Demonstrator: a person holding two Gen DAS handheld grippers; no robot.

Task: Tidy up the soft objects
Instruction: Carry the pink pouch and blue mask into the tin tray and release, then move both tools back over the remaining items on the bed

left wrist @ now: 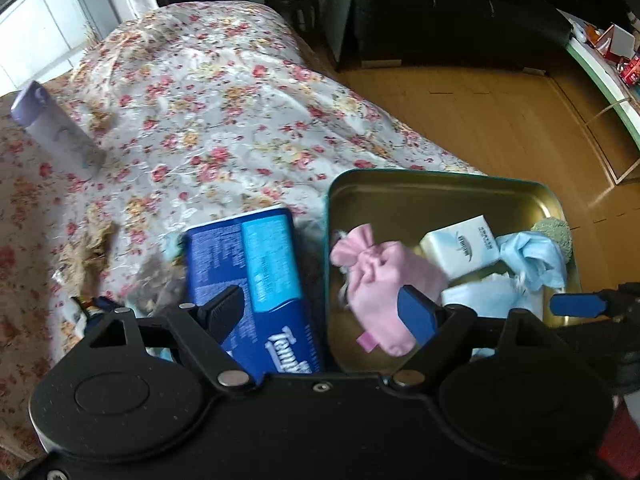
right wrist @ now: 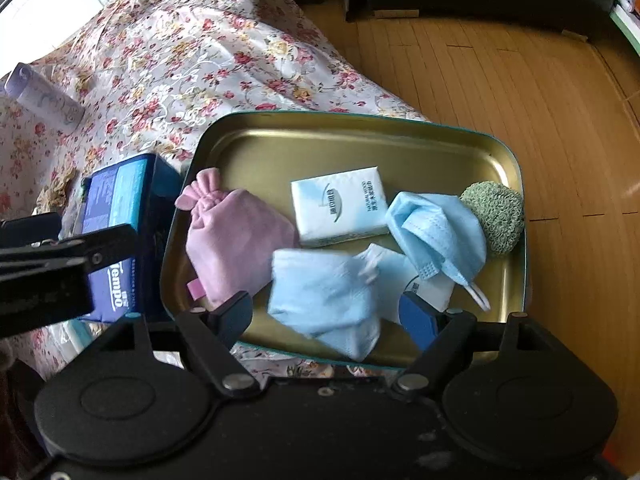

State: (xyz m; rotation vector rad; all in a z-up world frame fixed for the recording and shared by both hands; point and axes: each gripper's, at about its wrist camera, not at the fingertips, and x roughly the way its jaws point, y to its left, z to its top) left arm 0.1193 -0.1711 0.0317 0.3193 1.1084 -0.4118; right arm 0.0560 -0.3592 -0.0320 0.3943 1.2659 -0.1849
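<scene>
A gold tin with a teal rim [right wrist: 360, 118] [left wrist: 440, 174] lies on the floral bedspread. It holds a pink drawstring pouch [right wrist: 236, 236] [left wrist: 376, 276], a white tissue packet [right wrist: 340, 206] [left wrist: 460, 248], a blue face mask [right wrist: 436, 228] [left wrist: 532, 256] and a green knitted ball [right wrist: 494, 212]. My right gripper [right wrist: 326, 316] is open over the tin's near side; a blurred light-blue cloth bag [right wrist: 324, 296] lies between its fingers, not pinched. My left gripper [left wrist: 320, 312] is open, straddling a blue Tempo tissue pack [left wrist: 256, 264] [right wrist: 116, 204] and the tin's left rim.
A lilac bottle [left wrist: 56, 132] [right wrist: 44, 98] lies on the bedspread [left wrist: 224, 112] at the far left. The bed's edge runs just past the tin, with wooden floor [right wrist: 520, 92] beyond. Dark furniture [left wrist: 440, 16] stands at the back.
</scene>
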